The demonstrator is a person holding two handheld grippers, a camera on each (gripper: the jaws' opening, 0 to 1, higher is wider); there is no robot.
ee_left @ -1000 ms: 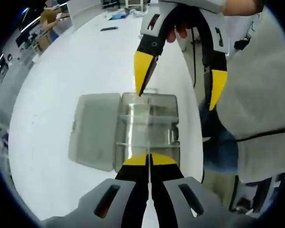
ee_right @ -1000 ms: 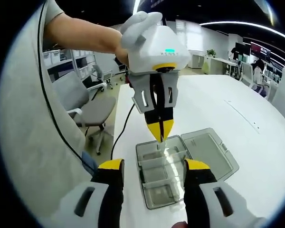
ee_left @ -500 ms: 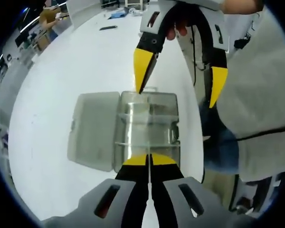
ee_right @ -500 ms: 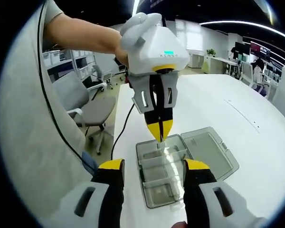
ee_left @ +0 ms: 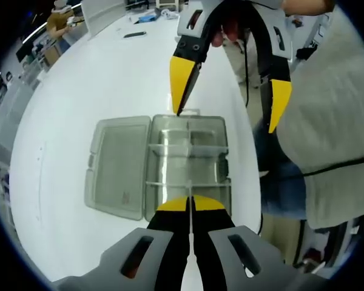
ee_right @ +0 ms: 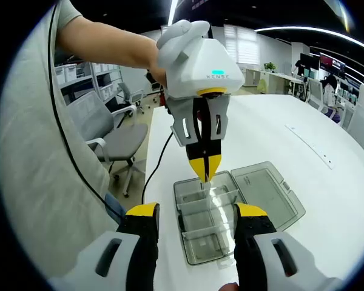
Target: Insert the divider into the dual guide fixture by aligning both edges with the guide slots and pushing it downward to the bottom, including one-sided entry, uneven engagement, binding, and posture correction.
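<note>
A clear compartment box (ee_left: 191, 160) (ee_right: 206, 224) lies on the white table, its lid (ee_left: 117, 167) (ee_right: 268, 193) swung flat beside it. My left gripper (ee_left: 190, 204) (ee_right: 204, 167) points down over one end of the box, shut on a thin clear divider (ee_right: 205, 183) that reaches into the tray; in the left gripper view only the divider's pale edge shows between the yellow tips. My right gripper (ee_right: 197, 212) (ee_left: 230, 97) hangs open above the other end of the box, one fingertip (ee_left: 182, 82) just over the far rim, holding nothing.
The person's grey-clad body (ee_left: 327, 121) and arm (ee_right: 103, 48) stand at the table edge. A cable (ee_right: 155, 167) drops off the table side. Office chairs (ee_right: 112, 136) stand behind. Small items (ee_left: 138, 36) lie far across the white tabletop (ee_left: 97, 85).
The left gripper view has tilted a little, so the box and lid look flatter and the lid shows more. In the right gripper view the left gripper has shifted slightly; its hold is unchanged.
</note>
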